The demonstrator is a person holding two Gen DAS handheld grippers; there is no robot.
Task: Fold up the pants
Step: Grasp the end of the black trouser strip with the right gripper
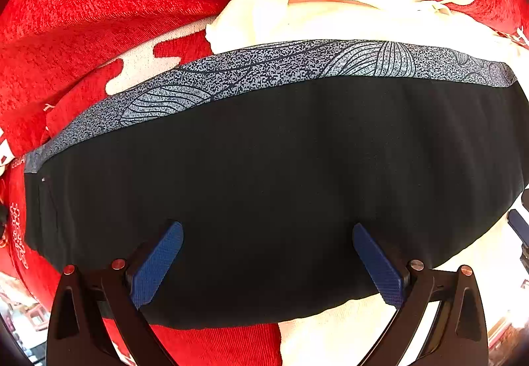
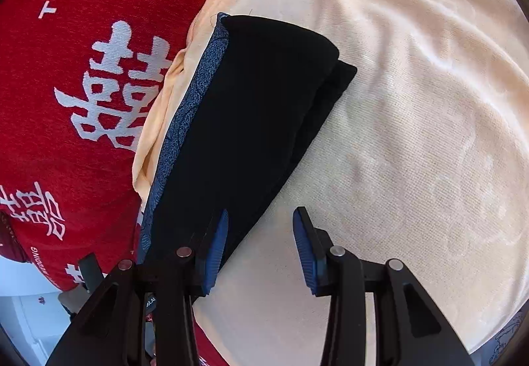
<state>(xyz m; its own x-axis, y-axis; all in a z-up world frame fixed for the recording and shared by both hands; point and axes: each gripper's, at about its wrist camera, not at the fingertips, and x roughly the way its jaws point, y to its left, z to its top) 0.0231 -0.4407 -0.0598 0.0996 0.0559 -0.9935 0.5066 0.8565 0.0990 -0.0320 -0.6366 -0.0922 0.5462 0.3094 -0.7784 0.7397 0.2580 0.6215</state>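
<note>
While both grippers' fingers stand spread over the pants (image 1: 281, 184) (left (image 1: 267, 262), right (image 2: 261, 248)), we could snag and unfold them.

one pair of black pants (image 1: 281, 187), folded into a single bundle; in the right wrist view two stacked layers show at its far end. one patterned grey-blue waistband (image 1: 264, 68) runs along one edge of the bundle. one cream towel (image 2: 413, 101) lies under the pants. one red cloth (image 2: 82, 101) with white printed characters lies under and beside the towel. two grippers: one left gripper (image 1: 267, 233) and one right gripper (image 2: 261, 217). each gripper carries two black fingers, four in total. each finger carries one blue pad (image 1: 158, 266), four pads in total, two visible in each view.
</note>
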